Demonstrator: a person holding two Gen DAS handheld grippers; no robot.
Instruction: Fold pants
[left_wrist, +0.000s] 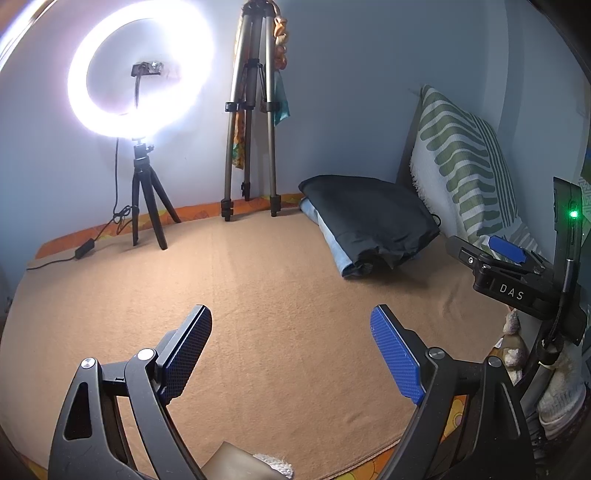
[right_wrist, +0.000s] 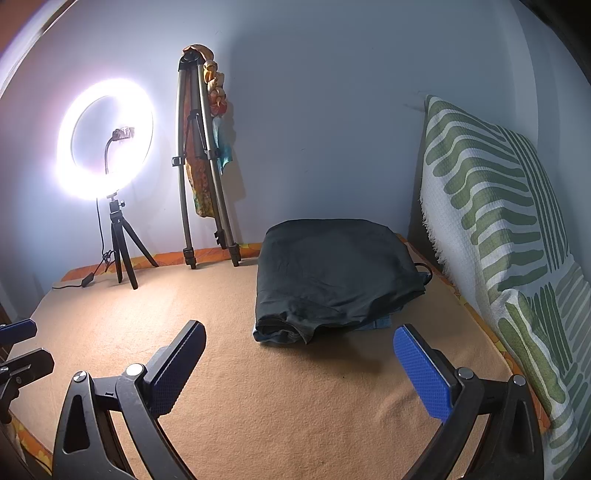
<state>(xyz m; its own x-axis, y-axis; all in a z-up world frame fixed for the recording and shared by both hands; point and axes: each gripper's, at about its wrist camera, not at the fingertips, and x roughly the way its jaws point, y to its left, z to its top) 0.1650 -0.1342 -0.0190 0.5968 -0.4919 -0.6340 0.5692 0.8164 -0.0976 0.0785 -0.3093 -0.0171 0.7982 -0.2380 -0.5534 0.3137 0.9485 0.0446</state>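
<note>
Pants (right_wrist: 332, 273) folded dark atop denim on tan blanket (right_wrist: 295, 406), near striped pillow (right_wrist: 498, 229). Left gripper (left_wrist: 291, 350), right gripper (right_wrist: 299, 365): agape, empty. Ring light (right_wrist: 105, 140) lit.

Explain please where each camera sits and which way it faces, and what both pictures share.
Left wrist: on the left gripper, looking down over the tan blanket toward the ring light; its open fingers show, the right gripper at the side.
Right wrist: on the right gripper, facing the folded dark pants; its fingers stand open.
Shared: blanket, ring light, tall tripod, pants, striped cushion.
</note>
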